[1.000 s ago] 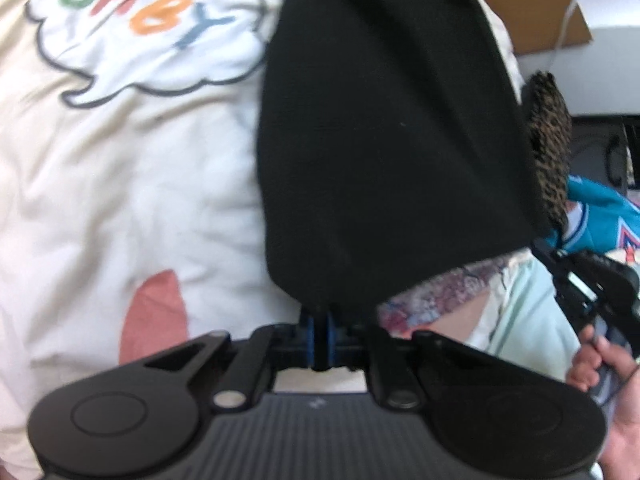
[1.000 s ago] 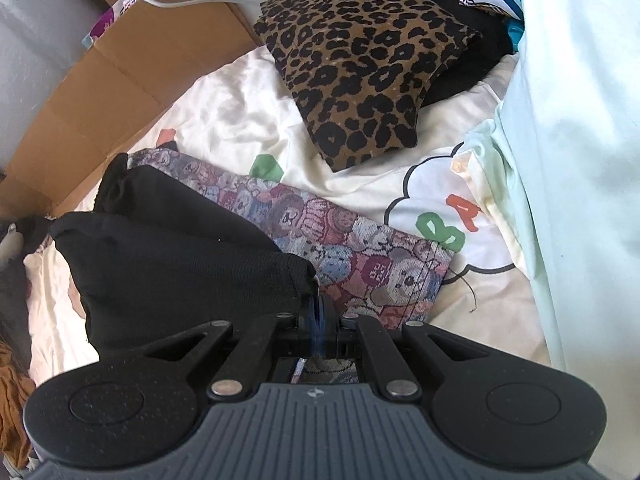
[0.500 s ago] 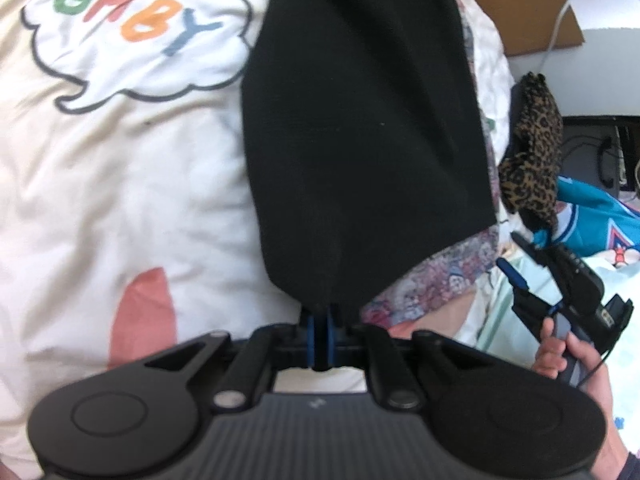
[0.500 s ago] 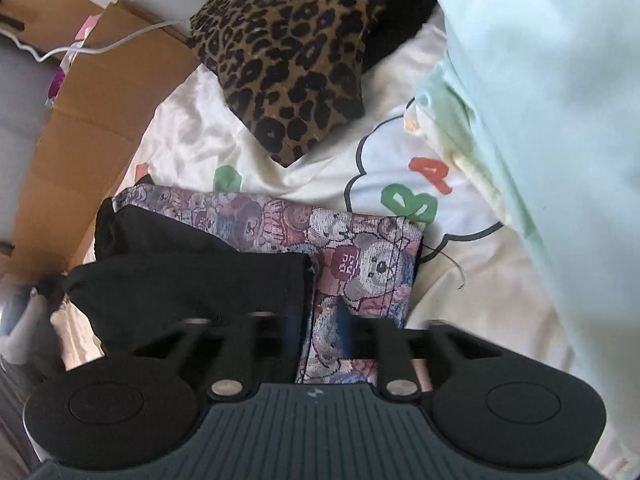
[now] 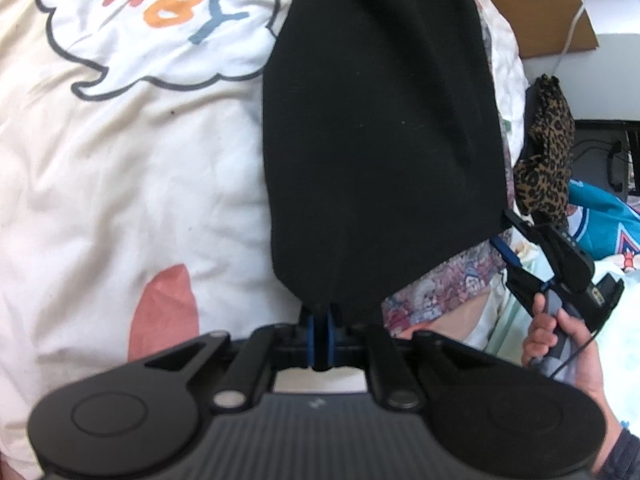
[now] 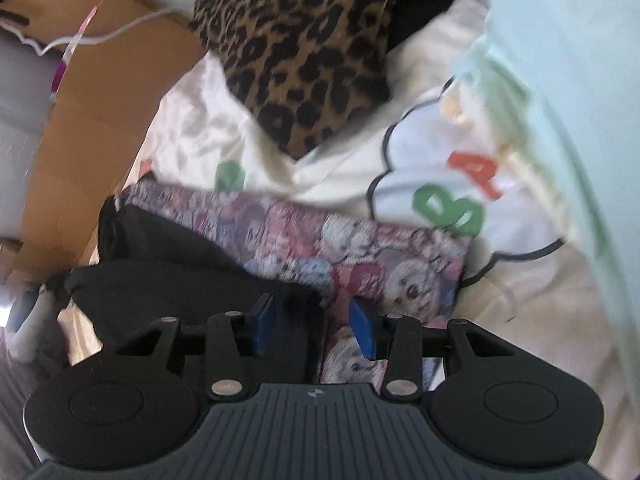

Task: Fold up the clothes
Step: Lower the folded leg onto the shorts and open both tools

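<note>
Down low, the left gripper (image 5: 319, 322) pinches the black garment (image 5: 380, 128), which lies on a patterned cloth (image 6: 360, 248). Only its view shows the hand (image 5: 560, 344) holding the right gripper (image 6: 316, 326), whose jaws gape. The bedsheet (image 5: 120, 184) reads "BABY".

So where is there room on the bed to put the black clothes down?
The best bare patch is the cream sheet left of the black garment, between the BABY cloud and the pink shape. The right side is crowded: patterned cloth, leopard-print fabric and mint fabric.
</note>
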The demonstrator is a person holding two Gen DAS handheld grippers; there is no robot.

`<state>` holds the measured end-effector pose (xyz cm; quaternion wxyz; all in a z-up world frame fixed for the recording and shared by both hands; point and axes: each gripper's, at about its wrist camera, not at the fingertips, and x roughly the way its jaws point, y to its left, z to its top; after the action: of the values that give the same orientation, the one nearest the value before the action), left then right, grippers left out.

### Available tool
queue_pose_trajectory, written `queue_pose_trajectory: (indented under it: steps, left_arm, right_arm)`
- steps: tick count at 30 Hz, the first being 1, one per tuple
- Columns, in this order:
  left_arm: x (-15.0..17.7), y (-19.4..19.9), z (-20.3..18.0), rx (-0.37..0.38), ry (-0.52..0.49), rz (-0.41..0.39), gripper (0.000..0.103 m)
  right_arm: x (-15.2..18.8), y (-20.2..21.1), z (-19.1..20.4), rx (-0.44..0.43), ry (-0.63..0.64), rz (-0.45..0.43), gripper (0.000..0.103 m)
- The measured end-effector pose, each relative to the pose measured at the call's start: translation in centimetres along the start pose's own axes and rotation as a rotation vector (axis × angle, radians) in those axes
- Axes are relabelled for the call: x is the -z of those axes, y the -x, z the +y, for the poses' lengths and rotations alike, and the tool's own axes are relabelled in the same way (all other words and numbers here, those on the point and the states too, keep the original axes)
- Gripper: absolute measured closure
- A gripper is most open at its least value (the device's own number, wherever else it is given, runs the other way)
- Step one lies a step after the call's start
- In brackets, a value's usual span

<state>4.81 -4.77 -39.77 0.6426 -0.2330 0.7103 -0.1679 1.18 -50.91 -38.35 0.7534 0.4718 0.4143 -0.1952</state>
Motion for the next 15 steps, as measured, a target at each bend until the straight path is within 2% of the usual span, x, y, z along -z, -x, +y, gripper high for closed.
queue_pose_trajectory:
  steps: [7,8,9,10,12,15]
  left_arm:
    - [0.1,-0.5,-0.2,-0.009,0.001,0.007,0.096]
    - [0.1,-0.6,-0.2,-0.011,0.001,0.007,0.096]
    - [0.2,-0.6,-0.2,-0.013,0.001,0.007,0.096]
    - [0.2,-0.7,-0.3,-0.015,0.002,0.007,0.096]
    - [0.2,-0.7,-0.4,-0.016,0.002,0.005,0.096]
    - [0.4,-0.5,-0.9,-0.014,-0.01,0.0,0.096]
  right_arm:
    - [-0.1,-1.2,0.6,0.003,0.048,-0.002,0.056]
    - [-0.1,-1.3,0.6,0.0,0.053,0.001,0.067]
    - [-0.2,-1.5,0.7,-0.002,0.058,0.004,0.084]
    - [-0.2,-1.6,0.8,-0.005,0.063,0.007,0.093]
    - [-0.3,-1.5,1.0,-0.011,0.072,0.005,0.1]
    - [-0.5,-0.4,1.4,-0.021,0.085,-0.015,0.102]
